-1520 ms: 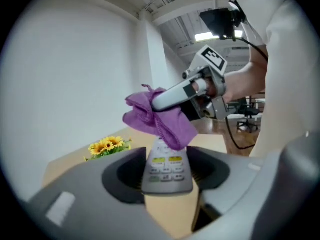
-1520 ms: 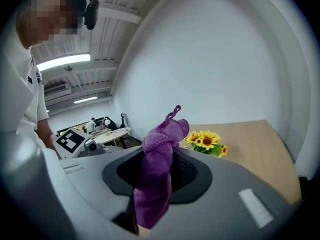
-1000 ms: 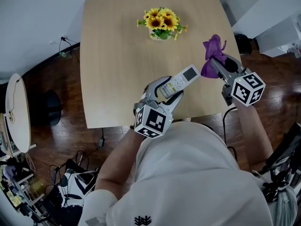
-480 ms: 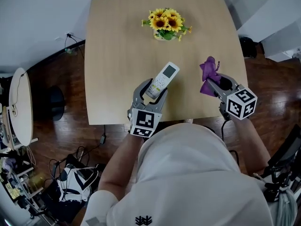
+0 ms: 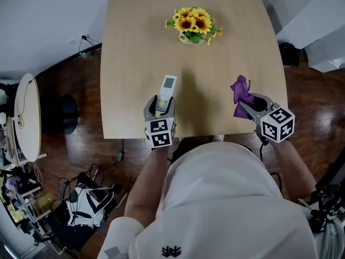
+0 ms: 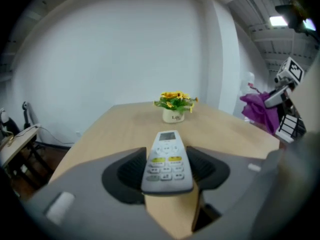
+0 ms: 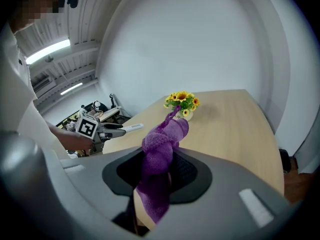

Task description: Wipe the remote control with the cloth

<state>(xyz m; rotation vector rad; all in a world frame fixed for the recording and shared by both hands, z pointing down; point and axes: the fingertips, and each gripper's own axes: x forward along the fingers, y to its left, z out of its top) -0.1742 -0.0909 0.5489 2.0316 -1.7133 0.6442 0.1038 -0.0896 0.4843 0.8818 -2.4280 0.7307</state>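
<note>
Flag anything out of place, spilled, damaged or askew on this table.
Nothing stands out. The remote control is clamped in the left gripper, the purple cloth is bunched in the right gripper, and the sunflower pot stands upright at the far end of the table. No spill or damage shows.

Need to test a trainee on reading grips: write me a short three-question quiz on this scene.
1. True or false: the left gripper is shut on the remote control.
2. The purple cloth is: A draped over the remote control; B held in the right gripper; C hanging off a chair.
3. What stands on the table beyond both grippers?

Key: 1 true. 2 B. 3 a pot of sunflowers.
</note>
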